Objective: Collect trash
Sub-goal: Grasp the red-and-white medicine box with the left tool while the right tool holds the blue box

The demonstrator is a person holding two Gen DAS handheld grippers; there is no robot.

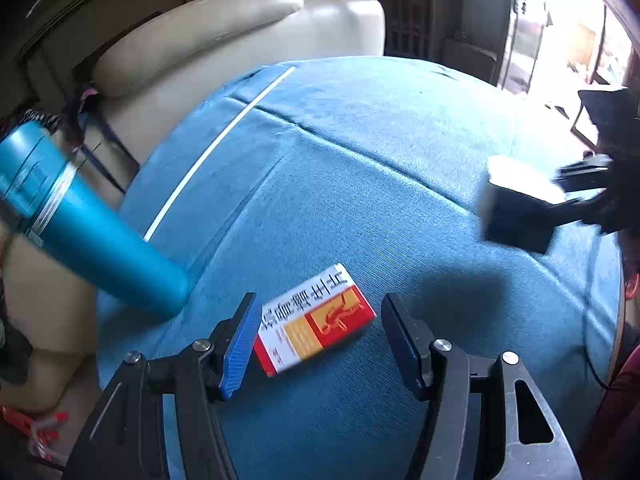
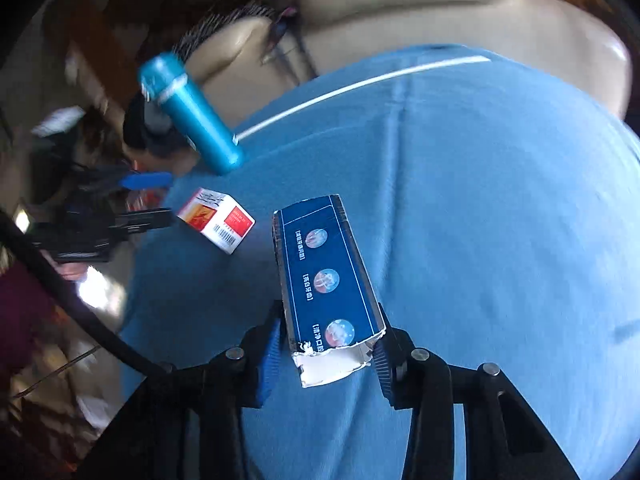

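Blue cloth all over the table, ribbed weave, one thin white stripe running across it. The small carton shows red, orange-yellow and white, with black characters — and a black barcode on its white end in the right wrist view. The long box is navy with fine white lines and three pinkish round pictures, its torn end white. A metallic teal flask, cream armchair behind.
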